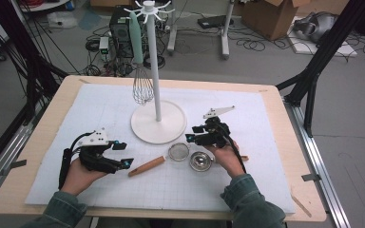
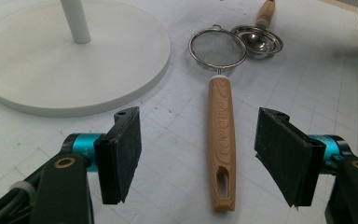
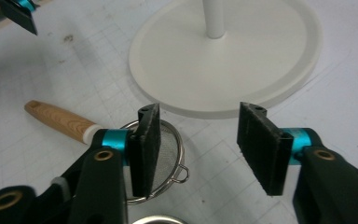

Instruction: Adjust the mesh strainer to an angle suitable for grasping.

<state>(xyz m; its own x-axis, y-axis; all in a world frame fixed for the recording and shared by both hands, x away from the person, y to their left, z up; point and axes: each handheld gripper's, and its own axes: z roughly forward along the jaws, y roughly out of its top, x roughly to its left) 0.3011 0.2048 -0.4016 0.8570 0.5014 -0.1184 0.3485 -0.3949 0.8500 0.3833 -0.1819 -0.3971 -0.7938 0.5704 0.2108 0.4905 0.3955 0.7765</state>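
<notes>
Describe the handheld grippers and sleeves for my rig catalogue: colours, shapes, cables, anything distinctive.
Each gripper is black, with two flat rectangular dark pads on teal collars and brass-coloured pivot rings. The left gripper carries a pale three-cornered plate, and a black cable loops from it. The right gripper has a similar plate and cable. The person's sleeves are grey-green.

strainer (image 2: 217,46) | wire mesh, wooden handle | lying flat on mat | just beside stand base
</notes>
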